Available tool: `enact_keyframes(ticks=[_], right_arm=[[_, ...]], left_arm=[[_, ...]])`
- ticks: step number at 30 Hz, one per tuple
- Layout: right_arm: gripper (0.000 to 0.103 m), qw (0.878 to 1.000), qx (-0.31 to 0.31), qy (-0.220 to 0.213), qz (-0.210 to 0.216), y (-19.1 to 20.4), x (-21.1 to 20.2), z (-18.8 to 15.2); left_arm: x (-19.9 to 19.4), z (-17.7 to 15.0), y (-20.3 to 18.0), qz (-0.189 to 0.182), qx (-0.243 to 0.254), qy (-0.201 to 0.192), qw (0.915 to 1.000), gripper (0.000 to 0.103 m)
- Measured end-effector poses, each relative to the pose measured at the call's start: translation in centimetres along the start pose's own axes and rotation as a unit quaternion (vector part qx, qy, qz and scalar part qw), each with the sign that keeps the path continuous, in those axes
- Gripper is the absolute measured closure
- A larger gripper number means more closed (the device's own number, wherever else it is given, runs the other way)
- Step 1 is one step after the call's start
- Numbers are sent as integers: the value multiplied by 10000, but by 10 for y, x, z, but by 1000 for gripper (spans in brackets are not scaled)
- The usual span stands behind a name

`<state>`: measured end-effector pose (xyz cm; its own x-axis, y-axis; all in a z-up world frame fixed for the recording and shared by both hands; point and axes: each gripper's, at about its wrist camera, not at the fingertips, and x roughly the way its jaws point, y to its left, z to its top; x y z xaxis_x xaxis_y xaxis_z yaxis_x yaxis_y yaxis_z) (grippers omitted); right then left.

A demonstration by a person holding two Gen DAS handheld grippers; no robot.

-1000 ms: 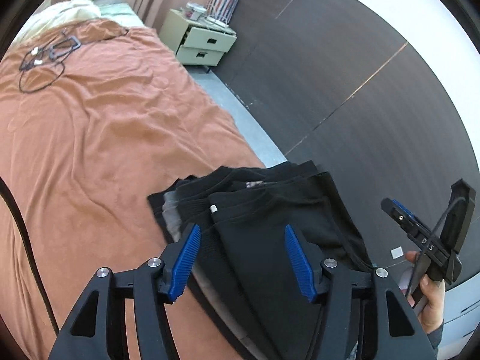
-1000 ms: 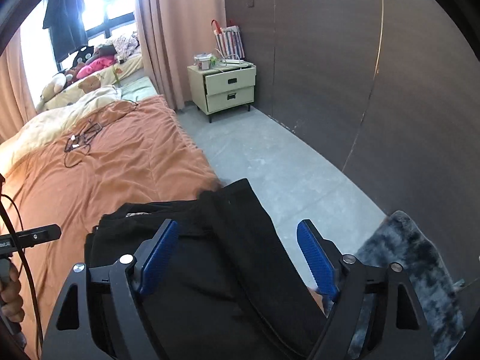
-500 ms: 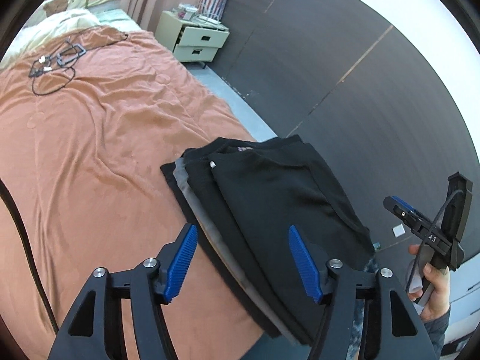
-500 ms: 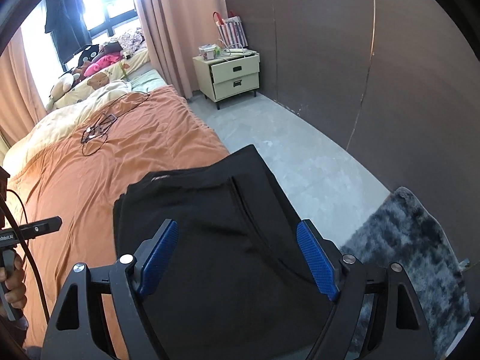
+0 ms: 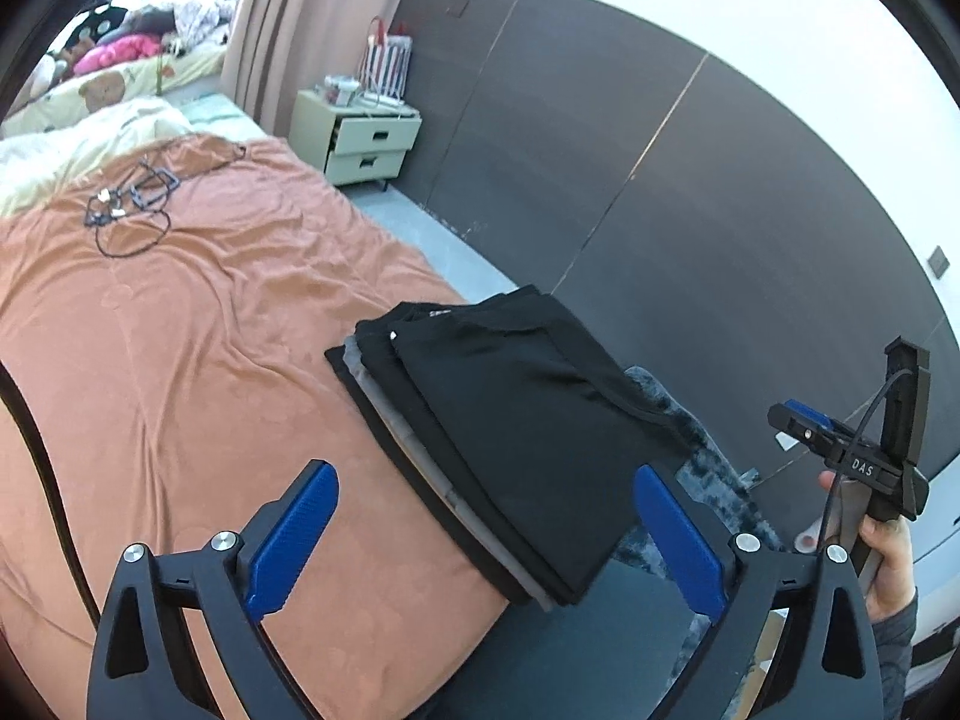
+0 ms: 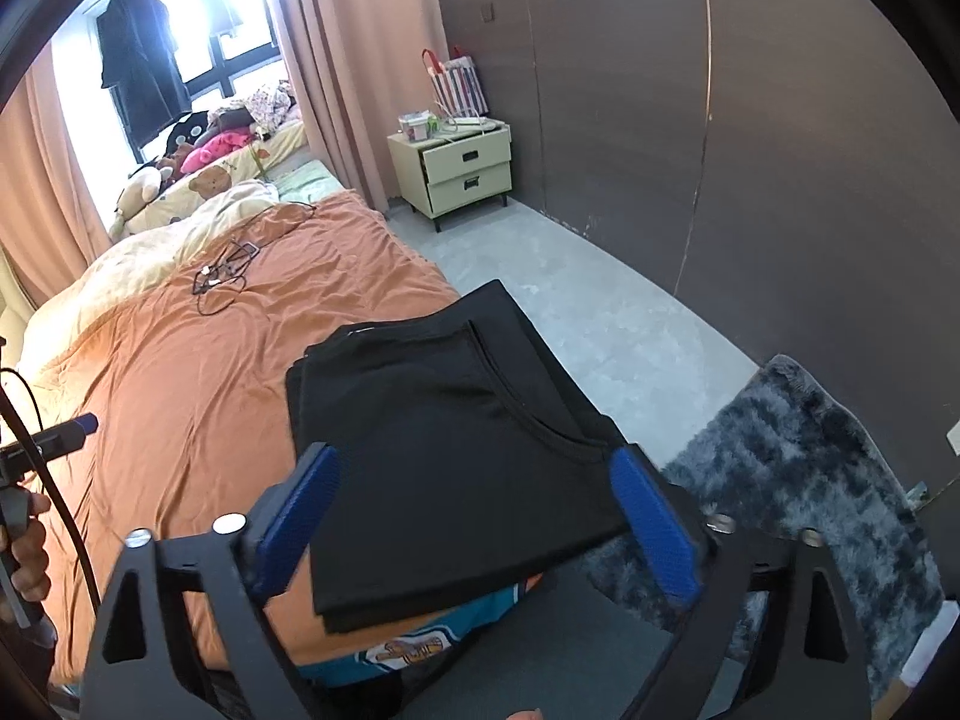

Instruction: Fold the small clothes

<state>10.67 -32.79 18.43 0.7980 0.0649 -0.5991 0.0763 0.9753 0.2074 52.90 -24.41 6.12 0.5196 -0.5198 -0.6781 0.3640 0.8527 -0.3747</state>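
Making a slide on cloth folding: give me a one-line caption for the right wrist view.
Open right gripper above a folded stack of black clothes at the corner of the orange bedspread.

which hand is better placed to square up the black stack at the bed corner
Right, probably. The right tongs stand open straight over the near edge of the folded black clothes. The left tongs, also open, sit off to the stack's side, mostly above the orange bedspread.

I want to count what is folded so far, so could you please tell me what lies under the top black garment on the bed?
Under the top black garment, staggered edges show a grey layer and more black layers. How many there are is covered.
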Motion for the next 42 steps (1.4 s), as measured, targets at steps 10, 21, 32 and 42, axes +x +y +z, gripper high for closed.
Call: enact_keyframes(ticks=[10, 21, 32, 42], right_arm=[[0, 9999, 30, -108, 77, 13, -44, -36], [0, 9992, 97, -360, 159, 26, -90, -85], [0, 9953, 13, -874, 413, 50, -141, -147], [0, 9916, -244, -1129, 588, 67, -168, -205]], left_arm=[[-65, -26, -9, 5, 202, -295, 9994, 3], [-135, -65, -15, 241, 536, -658, 9961, 3], [-191, -132, -24, 450, 1062, -1137, 9868, 3], [-241, -193, -18, 655, 883, -1645, 9802, 3]])
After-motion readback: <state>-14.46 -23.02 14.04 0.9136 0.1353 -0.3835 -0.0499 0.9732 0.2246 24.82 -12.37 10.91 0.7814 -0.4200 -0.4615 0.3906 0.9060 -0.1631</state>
